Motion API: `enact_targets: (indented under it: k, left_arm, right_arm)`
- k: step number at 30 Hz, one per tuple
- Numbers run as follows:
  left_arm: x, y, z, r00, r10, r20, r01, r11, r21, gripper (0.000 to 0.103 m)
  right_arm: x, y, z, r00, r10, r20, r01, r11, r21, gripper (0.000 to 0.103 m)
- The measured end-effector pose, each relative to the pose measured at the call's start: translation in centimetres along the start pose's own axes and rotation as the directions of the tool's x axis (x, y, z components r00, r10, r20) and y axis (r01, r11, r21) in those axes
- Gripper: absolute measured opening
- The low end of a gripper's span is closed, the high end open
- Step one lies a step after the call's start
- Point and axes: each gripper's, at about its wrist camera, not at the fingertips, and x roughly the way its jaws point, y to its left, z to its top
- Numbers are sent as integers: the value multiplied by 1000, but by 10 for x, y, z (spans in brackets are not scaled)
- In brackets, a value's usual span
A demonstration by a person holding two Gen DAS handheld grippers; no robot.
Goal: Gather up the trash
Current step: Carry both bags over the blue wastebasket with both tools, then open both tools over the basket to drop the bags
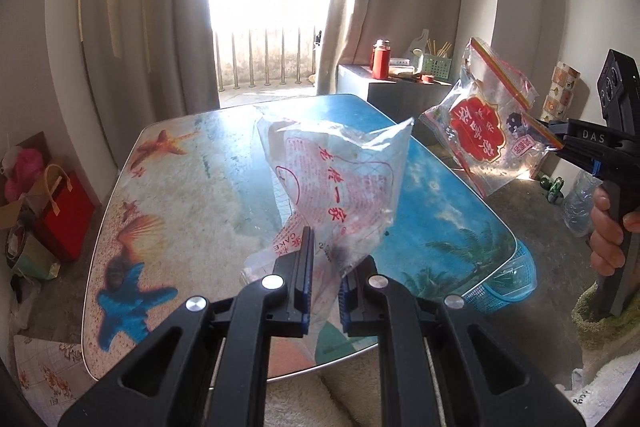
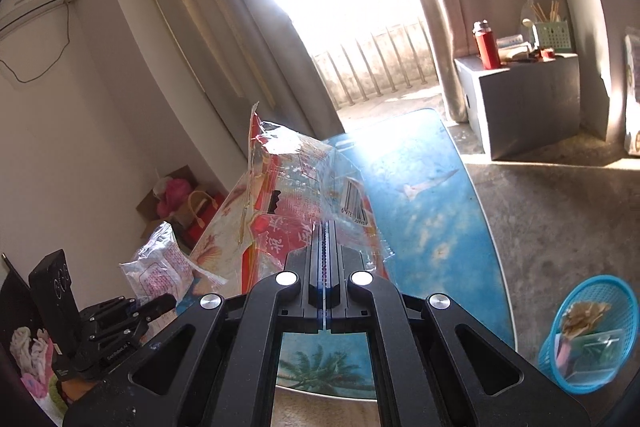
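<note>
My left gripper (image 1: pixel 326 261) is shut on a crumpled clear plastic bag with red print (image 1: pixel 340 183) and holds it up above the beach-print table (image 1: pixel 192 187). The same gripper (image 2: pixel 162 303) and its bag (image 2: pixel 158 267) show at the lower left of the right wrist view. My right gripper (image 2: pixel 325 229) is shut on the edge of a clear zip bag with a red label (image 2: pixel 296 187). In the left wrist view that zip bag (image 1: pixel 480 123) hangs from the right gripper (image 1: pixel 560 143), off the table's right side. A blue mesh basket (image 2: pixel 588 331) stands on the floor with trash inside.
The basket (image 1: pixel 508 279) sits by the table's near right corner. A grey box (image 2: pixel 524 107) with a red flask (image 2: pixel 486 45) stands at the back right. A red gift bag (image 1: pixel 68 215) and other clutter lie on the floor at the left. Curtains frame a bright balcony door.
</note>
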Motion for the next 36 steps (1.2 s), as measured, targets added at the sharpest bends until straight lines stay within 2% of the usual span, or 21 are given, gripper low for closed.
enact_targets:
  k: [7, 14, 20, 24, 28, 30, 34, 36]
  left_arm:
    - [13, -59, 29, 992, -121, 44, 116, 988, 97, 10]
    - [36, -136, 48, 958, -284, 38, 270, 940, 210, 10]
    - [57, -212, 52, 907, -421, -14, 406, 865, 293, 10]
    - [83, -262, 48, 851, -516, -99, 522, 808, 274, 10]
    - [118, -310, 32, 803, -567, -184, 596, 763, 249, 10]
    - [144, -330, 23, 779, -580, -237, 624, 751, 214, 10]
    - [201, -356, 0, 738, -592, -324, 651, 750, 112, 10]
    - [228, -367, -13, 739, -574, -352, 637, 765, 90, 10]
  right_arm:
    - [-59, -56, -3, 988, -141, 59, 137, 988, 64, 0]
    - [-119, -114, -23, 941, -328, 89, 310, 936, 166, 0]
    - [-153, -160, -47, 893, -446, 61, 416, 868, 271, 0]
    - [-159, -187, -63, 866, -500, 8, 472, 822, 319, 0]
    - [-152, -213, -76, 849, -525, -52, 508, 786, 352, 0]
    - [-145, -226, -80, 845, -528, -79, 518, 775, 363, 0]
    - [-127, -251, -87, 833, -535, -139, 545, 754, 366, 0]
    - [-117, -263, -91, 823, -542, -171, 564, 745, 355, 0]
